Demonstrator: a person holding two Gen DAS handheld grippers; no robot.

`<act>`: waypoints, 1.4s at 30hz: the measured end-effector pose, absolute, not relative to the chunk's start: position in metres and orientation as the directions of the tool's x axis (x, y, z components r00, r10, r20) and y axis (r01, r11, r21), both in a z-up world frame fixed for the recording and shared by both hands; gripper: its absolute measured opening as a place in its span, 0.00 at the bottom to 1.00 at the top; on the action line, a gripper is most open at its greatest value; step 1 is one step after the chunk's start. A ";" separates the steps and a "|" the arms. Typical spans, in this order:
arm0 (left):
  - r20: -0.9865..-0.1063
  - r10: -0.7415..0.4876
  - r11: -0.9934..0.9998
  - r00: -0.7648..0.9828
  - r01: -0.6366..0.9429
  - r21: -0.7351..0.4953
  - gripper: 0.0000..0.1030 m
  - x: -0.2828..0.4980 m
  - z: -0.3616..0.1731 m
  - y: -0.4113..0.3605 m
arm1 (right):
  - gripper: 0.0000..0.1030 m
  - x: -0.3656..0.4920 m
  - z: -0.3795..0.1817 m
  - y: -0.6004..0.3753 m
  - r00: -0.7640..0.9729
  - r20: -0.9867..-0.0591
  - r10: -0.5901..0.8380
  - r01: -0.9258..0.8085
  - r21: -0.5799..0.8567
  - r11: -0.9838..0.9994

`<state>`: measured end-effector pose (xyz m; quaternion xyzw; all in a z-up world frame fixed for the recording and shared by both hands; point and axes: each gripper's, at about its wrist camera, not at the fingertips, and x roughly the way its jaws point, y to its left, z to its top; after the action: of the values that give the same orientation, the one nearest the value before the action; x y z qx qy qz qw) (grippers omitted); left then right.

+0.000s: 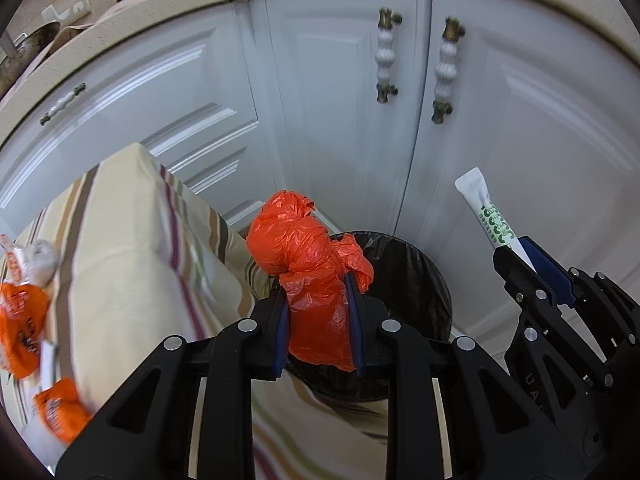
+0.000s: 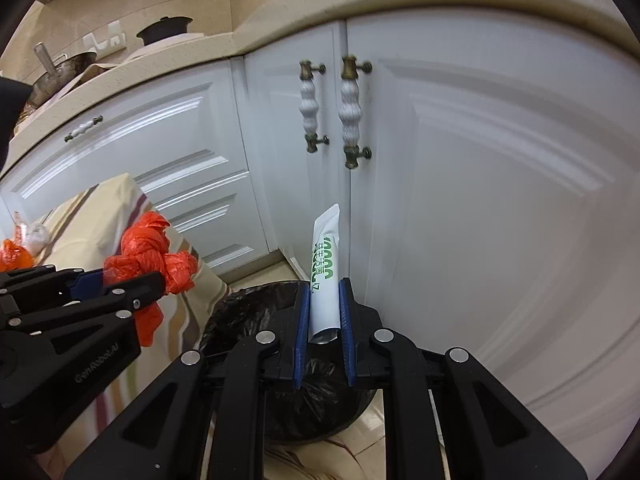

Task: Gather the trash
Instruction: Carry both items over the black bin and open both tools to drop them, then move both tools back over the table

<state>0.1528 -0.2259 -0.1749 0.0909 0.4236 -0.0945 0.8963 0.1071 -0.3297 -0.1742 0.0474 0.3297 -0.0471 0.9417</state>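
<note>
A: Start with the big stuff. What's around?

B: White cabinets behind, a striped cloth on the left with more orange scraps on it, and a bin with a black liner on the floor between them.

A: And the left gripper?

B: Clenched on an orange bag, wadded and knotted. It hangs above the bin's near rim. I'd judge it light, soft and crinkly; the film could slip, so gripping the thick bunched part, as now, looks safest.

A: The right gripper?

B: Clamped on a white sachet with green print, standing upright between the blue pads, over the bin's edge near the cabinets. It seems thin, light and a bit stiff, with a smooth skin. It's held by its lower half, which looks secure.

A: So both are ready to drop?

B: Likely, once centred over the opening.
</note>
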 end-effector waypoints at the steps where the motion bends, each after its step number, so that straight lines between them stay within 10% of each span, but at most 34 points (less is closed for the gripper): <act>1: -0.783 -0.091 0.964 0.615 0.251 0.085 0.23 0.158 -0.181 -0.229 | 0.17 0.112 -0.179 -0.332 0.776 -0.629 -0.053 0.119 0.063 0.991; 6: -0.804 -0.075 0.966 0.590 0.243 0.088 0.42 0.176 -0.200 -0.235 | 0.44 0.131 -0.196 -0.341 0.769 -0.637 -0.056 0.140 0.082 0.987; 42: -0.675 0.055 0.998 0.736 -0.013 0.068 0.57 0.001 -0.094 0.003 | 0.49 0.021 -0.099 -0.183 0.833 -0.549 0.067 -0.051 0.044 0.998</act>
<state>0.0012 0.0035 -0.0943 0.0294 0.3630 0.0182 0.9312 0.0209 -0.1832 -0.0993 0.0138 0.2873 0.0306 0.9573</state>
